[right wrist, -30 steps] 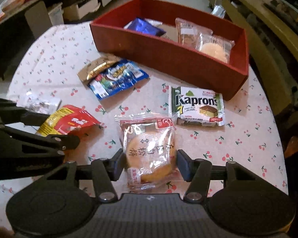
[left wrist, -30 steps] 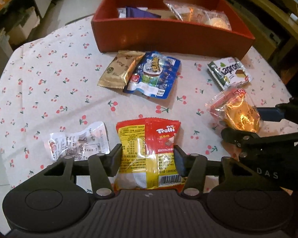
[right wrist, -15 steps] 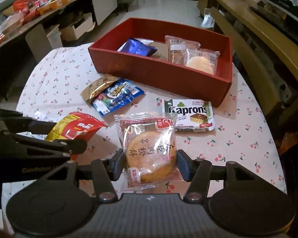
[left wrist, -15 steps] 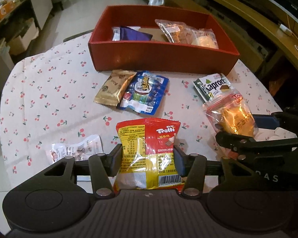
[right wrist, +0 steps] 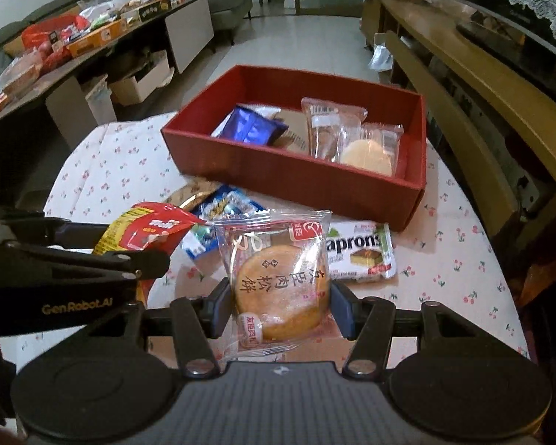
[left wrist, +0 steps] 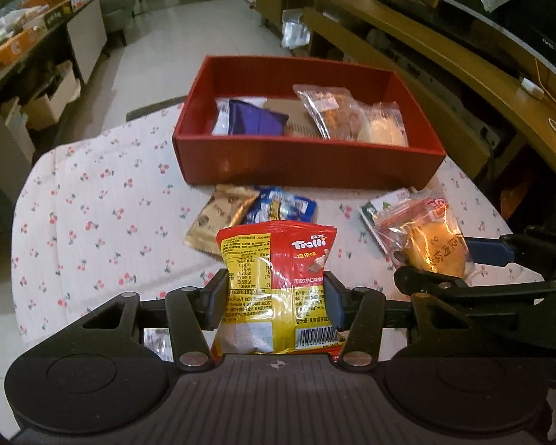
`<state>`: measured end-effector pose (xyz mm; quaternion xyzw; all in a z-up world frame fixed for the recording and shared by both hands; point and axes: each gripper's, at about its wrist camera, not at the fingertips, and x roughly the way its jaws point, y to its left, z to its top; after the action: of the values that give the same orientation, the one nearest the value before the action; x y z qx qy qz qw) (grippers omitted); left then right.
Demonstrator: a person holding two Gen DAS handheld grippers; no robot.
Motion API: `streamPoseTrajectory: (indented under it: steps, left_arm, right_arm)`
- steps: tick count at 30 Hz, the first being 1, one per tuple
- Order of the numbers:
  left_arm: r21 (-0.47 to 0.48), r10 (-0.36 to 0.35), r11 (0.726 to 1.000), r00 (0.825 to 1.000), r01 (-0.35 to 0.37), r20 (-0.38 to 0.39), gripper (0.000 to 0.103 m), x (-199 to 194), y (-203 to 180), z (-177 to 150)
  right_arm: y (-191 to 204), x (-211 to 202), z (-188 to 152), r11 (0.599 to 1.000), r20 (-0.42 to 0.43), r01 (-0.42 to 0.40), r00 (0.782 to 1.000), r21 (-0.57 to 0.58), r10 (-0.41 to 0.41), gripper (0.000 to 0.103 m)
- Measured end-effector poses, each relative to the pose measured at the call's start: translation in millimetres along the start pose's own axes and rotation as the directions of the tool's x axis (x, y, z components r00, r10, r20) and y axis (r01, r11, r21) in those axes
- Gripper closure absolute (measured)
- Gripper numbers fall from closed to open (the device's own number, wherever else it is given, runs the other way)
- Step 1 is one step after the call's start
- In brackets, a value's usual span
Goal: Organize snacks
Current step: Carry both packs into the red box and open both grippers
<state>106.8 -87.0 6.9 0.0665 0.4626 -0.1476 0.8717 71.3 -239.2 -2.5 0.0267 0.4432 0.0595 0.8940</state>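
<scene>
1. Your left gripper [left wrist: 276, 298] sits at the bottom centre of the left wrist view, its jaws clamped on the red and yellow Trolli packet [left wrist: 274, 282], which stands upright between the pads, clear of the cloth.
2. Your right gripper [right wrist: 280, 306] sits at the bottom centre of the right wrist view, jaws closed on the clear-wrapped round cake [right wrist: 281, 289], pinched at both sides.
3. In the left wrist view that cake shows at the right edge, in the other tool's grip; in the right wrist view the Trolli packet shows at the left edge.
4. The red box [right wrist: 289, 170] stands in the upper middle of both views on the cherry-print tablecloth [left wrist: 92, 230].
5. Inside the box lie a blue packet [right wrist: 250, 128] towards its left, and two clear-wrapped pastries [right wrist: 352, 137] towards its right, touching each other.
6. On the cloth in front of the box lie a gold packet [left wrist: 222, 215] and a blue and white packet [left wrist: 278, 209], overlapping.
7. The Kaprons packet [right wrist: 363, 256] lies flat just right of the held cake in the right wrist view, near the box's front corner.
</scene>
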Motion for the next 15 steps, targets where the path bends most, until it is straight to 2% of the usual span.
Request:
streamPoseTrajectory:
  steps: [15]
  left_arm:
    - [0.025, 0.046, 0.998, 0.993, -0.049, 0.105, 0.046, 4, -13, 59]
  right_arm:
    - [-23, 3, 56, 0.997, 0.094, 0.035, 0.995, 0.062, -0.041, 0.041]
